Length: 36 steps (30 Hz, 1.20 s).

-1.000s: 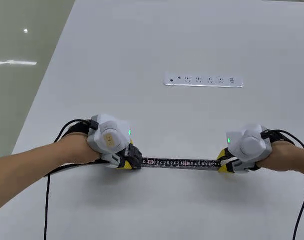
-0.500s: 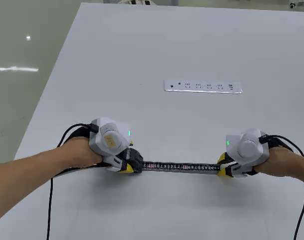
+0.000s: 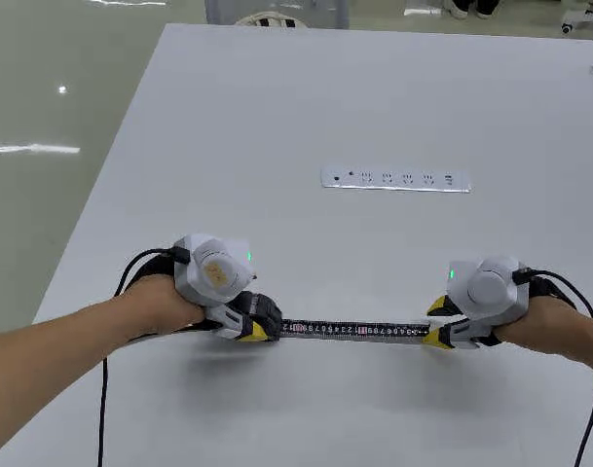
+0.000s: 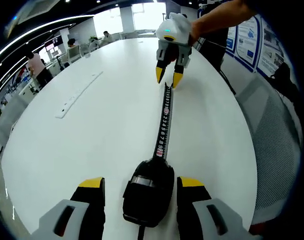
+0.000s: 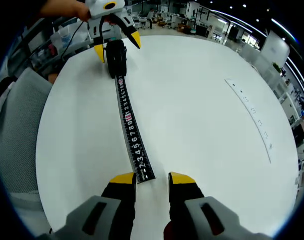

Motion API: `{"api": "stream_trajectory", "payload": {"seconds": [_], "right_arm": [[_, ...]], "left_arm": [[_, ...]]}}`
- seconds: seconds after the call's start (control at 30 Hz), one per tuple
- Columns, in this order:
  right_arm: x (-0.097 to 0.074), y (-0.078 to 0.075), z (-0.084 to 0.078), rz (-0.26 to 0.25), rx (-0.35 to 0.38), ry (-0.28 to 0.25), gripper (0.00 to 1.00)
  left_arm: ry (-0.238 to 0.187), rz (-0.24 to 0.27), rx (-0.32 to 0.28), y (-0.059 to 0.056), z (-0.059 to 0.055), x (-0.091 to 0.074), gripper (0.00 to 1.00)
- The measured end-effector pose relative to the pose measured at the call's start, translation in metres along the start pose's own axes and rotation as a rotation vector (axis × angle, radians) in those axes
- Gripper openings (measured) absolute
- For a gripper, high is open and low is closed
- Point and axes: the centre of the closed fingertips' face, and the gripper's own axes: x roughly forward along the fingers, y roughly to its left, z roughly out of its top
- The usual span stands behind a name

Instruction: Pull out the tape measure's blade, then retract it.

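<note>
White bench (image 3: pixel 277 117), power strip (image 3: pixel 394 179) flat at 12 o'clock beyond the blade (image 3: pixel 354 330), blade drawn out along the bench from 9 to 3 o'clock, left tool (image 4: pixel 142 184) spread, flanking the case (image 3: pixel 257 317) at 9, right tool (image 5: pixel 152 179) spread, blade tip just off its jaws at 3.

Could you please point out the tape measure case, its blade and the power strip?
Black tape measure case (image 4: pixel 148 196), left gripper view, housing top.
Dark numbered blade (image 5: pixel 130 134), right gripper view, mid-length.
White power strip (image 3: pixel 394 179), head view, centre.
</note>
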Motion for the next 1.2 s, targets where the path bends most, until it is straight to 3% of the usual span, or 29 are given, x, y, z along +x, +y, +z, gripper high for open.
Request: {"api": "stream_trajectory", "payload": {"seconds": [0.33, 0.7, 0.93, 1.2], "right_arm": [[-0.005, 0.006, 0.003, -0.062, 0.117, -0.061, 0.30], [-0.012, 0.013, 0.005, -0.139, 0.236, -0.126, 0.34], [-0.021, 0.017, 0.014, -0.181, 0.297, -0.181, 0.37], [-0.031, 0.020, 0.022, -0.228, 0.372, -0.236, 0.40]], "left_arm": [[-0.069, 0.087, -0.147, 0.002, 0.005, -0.015, 0.55], [-0.107, 0.160, -0.286, -0.003, 0.001, -0.027, 0.61], [-0.108, 0.204, -0.348, -0.007, -0.003, -0.035, 0.67], [-0.136, 0.267, -0.460, -0.012, -0.004, -0.044, 0.68]]}}
